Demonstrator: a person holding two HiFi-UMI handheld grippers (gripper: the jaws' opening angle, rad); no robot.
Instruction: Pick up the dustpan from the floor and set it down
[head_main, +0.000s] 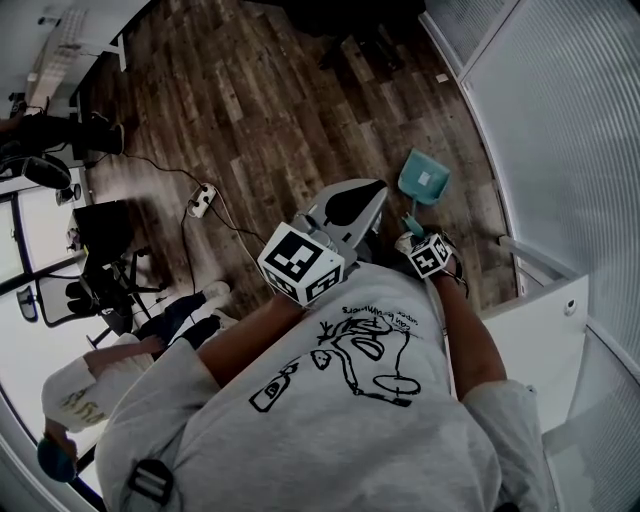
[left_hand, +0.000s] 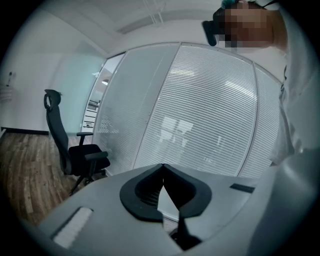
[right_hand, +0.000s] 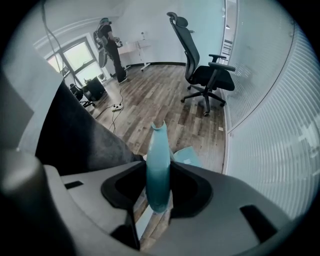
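Right gripper view shows your right gripper (right_hand: 159, 187) grasping the teal dustpan handle (right_hand: 158, 160); this narrow hold could let the pan (right_hand: 188, 156) beyond it twist loose. Your left gripper (left_hand: 162, 172) is clenched, empty.

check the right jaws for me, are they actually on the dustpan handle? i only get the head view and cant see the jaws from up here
Observer: Yes. In the right gripper view the teal dustpan handle stands between the right gripper jaws, with both pads against it.
Operator: and the left jaws
Observer: The left gripper jaws meet tip to tip with nothing between them, pointing at the glass wall with blinds.
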